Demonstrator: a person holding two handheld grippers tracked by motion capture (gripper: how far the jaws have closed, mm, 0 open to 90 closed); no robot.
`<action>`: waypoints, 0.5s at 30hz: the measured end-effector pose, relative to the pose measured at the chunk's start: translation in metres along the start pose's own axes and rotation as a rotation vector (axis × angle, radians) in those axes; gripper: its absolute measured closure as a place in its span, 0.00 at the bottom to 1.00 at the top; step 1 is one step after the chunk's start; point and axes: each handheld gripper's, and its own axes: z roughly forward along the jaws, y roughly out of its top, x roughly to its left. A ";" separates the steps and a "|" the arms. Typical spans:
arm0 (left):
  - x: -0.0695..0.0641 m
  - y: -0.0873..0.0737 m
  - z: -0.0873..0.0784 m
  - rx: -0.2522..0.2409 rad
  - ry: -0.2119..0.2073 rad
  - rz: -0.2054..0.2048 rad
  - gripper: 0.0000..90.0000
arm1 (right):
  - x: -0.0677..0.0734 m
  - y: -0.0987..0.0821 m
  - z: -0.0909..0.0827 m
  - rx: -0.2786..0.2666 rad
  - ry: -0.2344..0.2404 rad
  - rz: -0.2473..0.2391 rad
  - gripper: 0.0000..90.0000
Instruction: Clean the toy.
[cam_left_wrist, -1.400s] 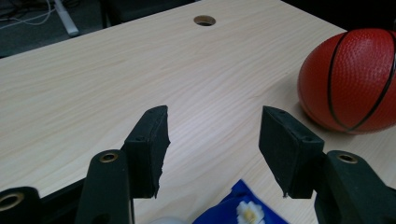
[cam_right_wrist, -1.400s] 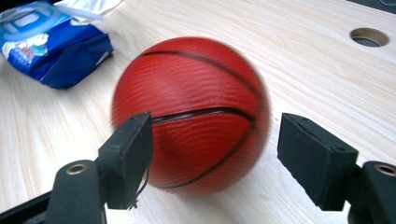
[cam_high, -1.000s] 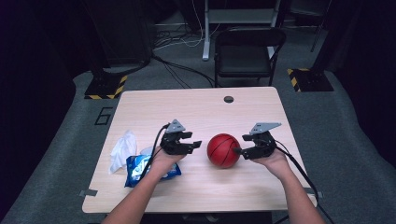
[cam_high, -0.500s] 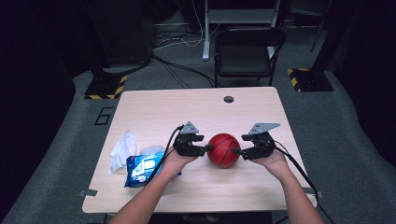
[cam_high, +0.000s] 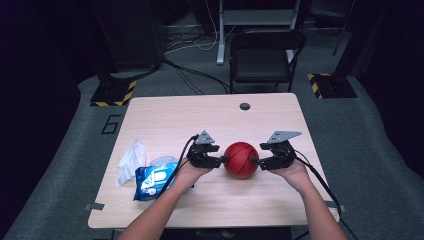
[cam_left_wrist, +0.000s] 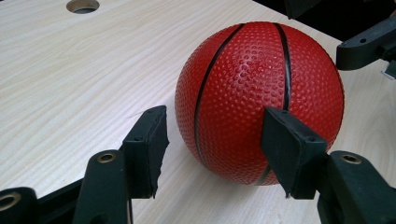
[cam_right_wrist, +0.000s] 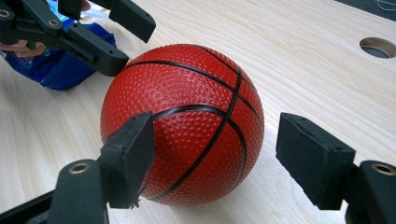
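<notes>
Resting on the bare wood of the counter (cam_high: 200, 115), toward its near edge: a red ball (cam_high: 241, 160), pebbled, with black seams. Round, so no long axis and no pointing end to speak of; in the left gripper view, two seams running top to bottom; in the right gripper view, seams crossing on the upper side.

Flanked by the left gripper (cam_high: 220, 160) and the right gripper (cam_high: 254, 161), both level and aimed inward at it. Left fingers (cam_left_wrist: 149, 140) spread wide, not clamped. Right fingers (cam_right_wrist: 133, 154) likewise apart, one close against the ball's side, the other clear of it.

Farther left: blue wipes pack (cam_high: 152, 180), white tissue (cam_high: 131, 160). Toward the far edge: round hole (cam_high: 244, 106).
</notes>
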 end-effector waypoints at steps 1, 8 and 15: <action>0.000 0.000 0.000 0.002 0.001 -0.002 0.46 | 0.000 0.000 0.000 0.000 0.001 0.001 0.30; 0.002 0.001 -0.003 -0.008 -0.002 -0.009 0.46 | 0.000 0.000 -0.001 0.002 -0.004 -0.003 0.30; 0.002 0.002 -0.005 -0.004 0.004 -0.004 0.46 | 0.000 0.001 -0.004 -0.002 -0.005 0.005 0.30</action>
